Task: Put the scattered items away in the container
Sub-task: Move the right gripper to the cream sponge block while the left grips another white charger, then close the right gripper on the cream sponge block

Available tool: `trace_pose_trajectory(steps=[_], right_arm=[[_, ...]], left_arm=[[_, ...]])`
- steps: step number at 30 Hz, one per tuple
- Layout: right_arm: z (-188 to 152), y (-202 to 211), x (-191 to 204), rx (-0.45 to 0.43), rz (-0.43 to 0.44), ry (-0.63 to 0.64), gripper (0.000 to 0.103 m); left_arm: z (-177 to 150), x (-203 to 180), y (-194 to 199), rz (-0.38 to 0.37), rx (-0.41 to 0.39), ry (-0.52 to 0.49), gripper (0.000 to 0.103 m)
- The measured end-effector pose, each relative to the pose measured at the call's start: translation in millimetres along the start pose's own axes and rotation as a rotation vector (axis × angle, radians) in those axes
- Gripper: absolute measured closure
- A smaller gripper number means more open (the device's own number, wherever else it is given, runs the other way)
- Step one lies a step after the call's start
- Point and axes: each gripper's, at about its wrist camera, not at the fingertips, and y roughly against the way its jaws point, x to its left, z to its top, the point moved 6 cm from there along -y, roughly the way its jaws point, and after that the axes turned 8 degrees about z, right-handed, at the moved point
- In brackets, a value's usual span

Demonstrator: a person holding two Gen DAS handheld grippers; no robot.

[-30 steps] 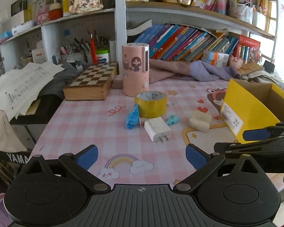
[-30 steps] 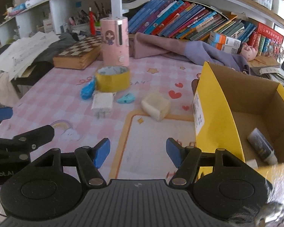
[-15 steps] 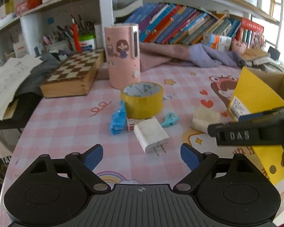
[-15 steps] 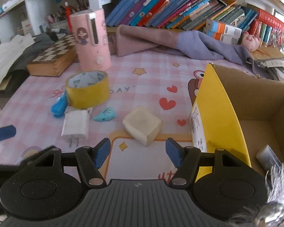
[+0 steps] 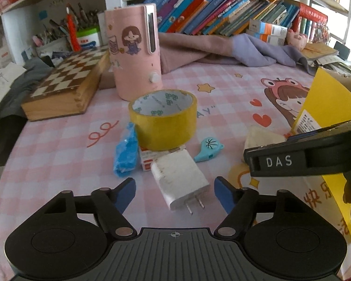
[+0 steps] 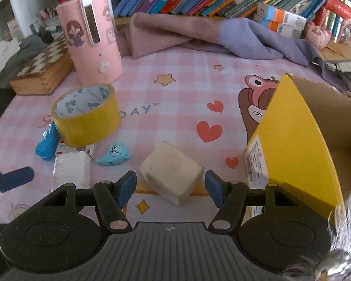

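In the left wrist view my left gripper (image 5: pixel 175 195) hangs low over the pink checked table, its jaws closing around a white charger plug (image 5: pixel 180 178); gaps still show at both pads. Behind the plug stand a yellow tape roll (image 5: pixel 162 119), a blue wrapper (image 5: pixel 126 154), a small red-and-white box (image 5: pixel 146 161) and a teal whistle-shaped piece (image 5: pixel 209 149). In the right wrist view my right gripper (image 6: pixel 170 188) is open around a cream block (image 6: pixel 172 171), pads close beside it but not pressing. The yellow cardboard box (image 6: pixel 292 140) stands open at the right.
A pink cylinder with a cartoon girl (image 5: pixel 134 53) and a wooden chess box (image 5: pixel 65 84) stand behind the tape. A pink and purple cloth (image 5: pixel 222 49) lies below the bookshelf. A left fingertip (image 6: pixel 14 180) shows at the left edge of the right wrist view.
Both grippers have come forward and down toward the items. The left jaws have narrowed and now flank the charger; the cream block now lies between the right jaws.
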Motion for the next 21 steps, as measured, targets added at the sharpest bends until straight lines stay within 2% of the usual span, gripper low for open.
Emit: trace_pose_trajectory(steps=[5, 9, 13, 21], right_arm=[[2, -10, -4, 0.024, -0.011, 0.0, 0.04], [2, -15, -3, 0.044, -0.002, 0.006, 0.042], [1, -17, -5, 0.036, 0.005, 0.004, 0.046], [-1, -7, -4, 0.001, 0.031, 0.007, 0.063]], left_arm=[[-3, 0, -12, -0.021, 0.041, 0.011, 0.038], [-3, -7, -15, -0.022, 0.053, -0.014, 0.049], [-3, -9, -16, -0.013, 0.044, -0.023, 0.051], [-6, -6, -7, -0.021, 0.047, -0.021, 0.056]])
